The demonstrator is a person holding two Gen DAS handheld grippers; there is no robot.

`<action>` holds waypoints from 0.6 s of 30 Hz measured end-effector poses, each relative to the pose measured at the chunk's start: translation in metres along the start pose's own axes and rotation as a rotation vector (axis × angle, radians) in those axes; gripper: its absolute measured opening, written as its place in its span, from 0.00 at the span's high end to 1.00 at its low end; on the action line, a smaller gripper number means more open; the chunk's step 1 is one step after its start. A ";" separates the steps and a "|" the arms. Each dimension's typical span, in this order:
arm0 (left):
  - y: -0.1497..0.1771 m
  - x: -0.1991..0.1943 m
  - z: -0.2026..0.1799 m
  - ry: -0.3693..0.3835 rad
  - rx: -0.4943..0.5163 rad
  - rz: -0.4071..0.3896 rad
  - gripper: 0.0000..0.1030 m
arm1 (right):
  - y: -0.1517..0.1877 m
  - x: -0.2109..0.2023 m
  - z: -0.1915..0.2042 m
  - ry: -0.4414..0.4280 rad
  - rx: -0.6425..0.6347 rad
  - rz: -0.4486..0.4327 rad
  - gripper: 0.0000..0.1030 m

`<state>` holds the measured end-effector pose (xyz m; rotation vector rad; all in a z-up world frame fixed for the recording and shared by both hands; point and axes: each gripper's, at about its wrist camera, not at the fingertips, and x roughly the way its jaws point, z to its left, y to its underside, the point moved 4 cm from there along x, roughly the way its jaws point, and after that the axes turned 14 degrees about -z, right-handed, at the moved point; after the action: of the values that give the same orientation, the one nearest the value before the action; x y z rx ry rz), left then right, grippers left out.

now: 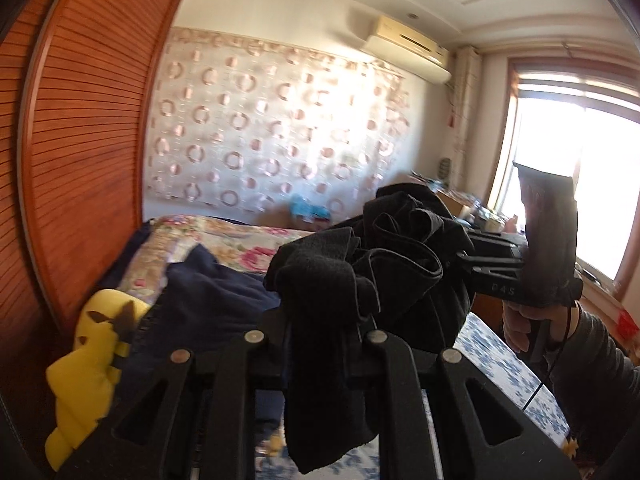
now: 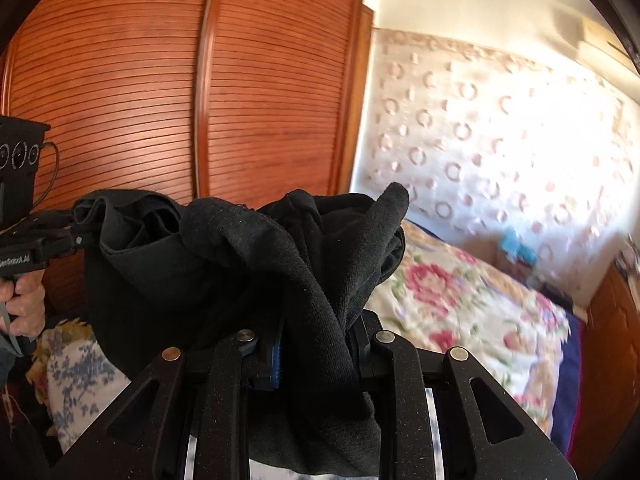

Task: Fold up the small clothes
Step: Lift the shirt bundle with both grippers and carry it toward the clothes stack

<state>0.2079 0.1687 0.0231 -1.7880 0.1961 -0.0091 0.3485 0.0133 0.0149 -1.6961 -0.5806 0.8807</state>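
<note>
A small black garment (image 1: 360, 256) hangs bunched in the air between my two grippers, above the bed. In the left wrist view my left gripper (image 1: 320, 318) is shut on one end of it, and a strip of cloth drapes down over the jaws. My right gripper (image 1: 466, 266) comes in from the right, held by a hand (image 1: 520, 328), and pinches the other end. In the right wrist view the black garment (image 2: 240, 256) covers my right gripper (image 2: 316, 338), which is shut on it. My left gripper (image 2: 76, 238) grips the far left corner.
A bed with floral bedding (image 1: 224, 240) lies below, with a navy cloth (image 1: 208, 292) and a yellow plush toy (image 1: 88, 364) on it. A blue-patterned sheet (image 1: 504, 376) lies near the right. A wooden slatted wardrobe (image 2: 140, 92) stands on the left, a bright window (image 1: 560, 168) on the right.
</note>
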 end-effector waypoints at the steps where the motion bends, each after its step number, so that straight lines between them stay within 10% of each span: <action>1: 0.001 -0.002 0.009 -0.017 -0.004 -0.007 0.86 | -0.005 0.010 0.003 -0.009 -0.013 0.001 0.79; 18: 0.059 -0.011 0.099 -0.251 -0.124 0.008 0.83 | -0.014 0.213 0.052 -0.143 -0.078 0.075 0.77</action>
<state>0.2004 0.2537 -0.0557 -1.8928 0.0235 0.2365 0.4368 0.2082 -0.0351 -1.7442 -0.6580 1.0512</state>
